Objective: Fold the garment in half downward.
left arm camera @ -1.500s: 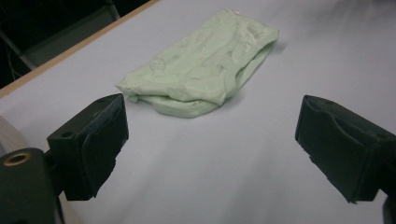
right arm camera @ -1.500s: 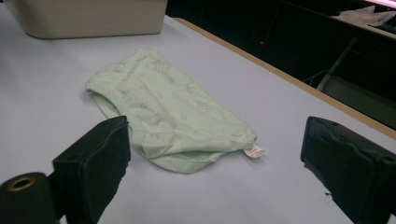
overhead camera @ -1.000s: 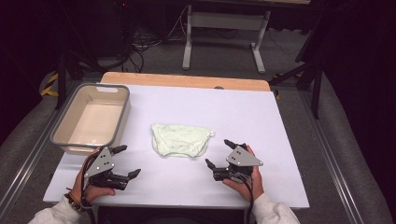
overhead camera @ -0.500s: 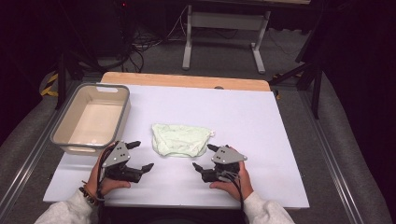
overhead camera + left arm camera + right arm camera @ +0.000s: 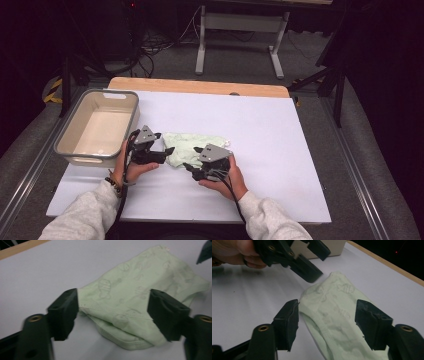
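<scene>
Both grippers' (image 5: 161,145) (image 5: 192,159) fingers low, half-narrowed, closing astride the pale green cloth (image 5: 187,146), not yet pinching.

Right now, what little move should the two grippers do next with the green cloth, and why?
Probably close both pairs of fingers the rest of the way. The left gripper and right gripper each straddle an end of the green cloth and have just been closing, but their pads don't pinch it yet, so lifting would leave it on the table.

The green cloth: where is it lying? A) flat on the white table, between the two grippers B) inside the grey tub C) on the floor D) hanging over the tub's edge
A: the green cloth lies on the white table, with the left gripper and right gripper at its sides, apart from the tub.
</scene>
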Demonstrator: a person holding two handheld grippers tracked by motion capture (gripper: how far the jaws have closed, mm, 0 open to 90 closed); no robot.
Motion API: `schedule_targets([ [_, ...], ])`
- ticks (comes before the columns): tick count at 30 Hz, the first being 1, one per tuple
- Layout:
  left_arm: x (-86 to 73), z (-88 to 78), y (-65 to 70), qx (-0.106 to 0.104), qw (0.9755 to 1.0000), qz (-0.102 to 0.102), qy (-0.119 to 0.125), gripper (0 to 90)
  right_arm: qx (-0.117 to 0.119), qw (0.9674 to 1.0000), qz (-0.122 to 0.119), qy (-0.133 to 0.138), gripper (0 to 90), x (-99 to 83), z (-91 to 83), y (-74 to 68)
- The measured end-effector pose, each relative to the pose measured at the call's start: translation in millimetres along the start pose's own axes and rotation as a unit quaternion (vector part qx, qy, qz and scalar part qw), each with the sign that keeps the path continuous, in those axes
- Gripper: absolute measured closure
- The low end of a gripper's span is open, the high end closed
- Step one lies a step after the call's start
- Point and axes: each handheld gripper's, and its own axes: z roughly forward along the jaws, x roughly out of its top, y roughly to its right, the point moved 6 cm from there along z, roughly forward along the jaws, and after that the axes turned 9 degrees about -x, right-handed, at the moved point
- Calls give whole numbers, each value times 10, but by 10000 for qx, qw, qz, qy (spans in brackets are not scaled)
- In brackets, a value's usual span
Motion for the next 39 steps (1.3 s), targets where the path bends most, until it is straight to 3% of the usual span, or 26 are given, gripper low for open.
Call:
schedule_targets([
  [6, 3, 141, -159, 194, 9996, -163, -118, 297, 276, 9992, -137, -256, 449, 69, 275, -156],
  [7, -6, 177, -164, 126, 9996, -195, -157, 293, 300, 9990, -161, -278, 453, 75, 311, -176],
  [12, -50, 252, -211, 345, 9986, -119, -371, 301, 512, 9968, -262, -556, 533, 92, 550, -313],
  [14, -81, 282, -228, 324, 9983, -211, -446, 285, 446, 9965, -252, -663, 540, 90, 621, -336],
  [17, -101, 304, -270, 497, 9971, -250, -515, 243, 463, 9960, -167, -743, 565, 95, 697, -347],
  [20, -114, 329, -303, 499, 9962, -432, -566, 194, 369, 9953, -114, -893, 567, 58, 755, -337],
  [24, -125, 355, -331, 340, 9949, -636, -710, 206, 352, 9940, -20, -1036, 593, 19, 786, -317],
  [26, -131, 349, -339, 196, 9944, -747, -715, 253, 369, 9935, 32, -1078, 603, 9, 788, -310],
  [28, -130, 341, -331, 67, 9949, -734, -684, 313, 365, 9934, 81, -1083, 647, 8, 791, -303],
  [33, -132, 309, -313, -118, 9945, -878, -567, 559, 252, 9937, 45, -1089, 803, 0, 784, -283],
  [39, -127, 289, -288, -225, 9947, -873, -496, 684, 198, 9940, 0, -1078, 862, -8, 767, -273],
])
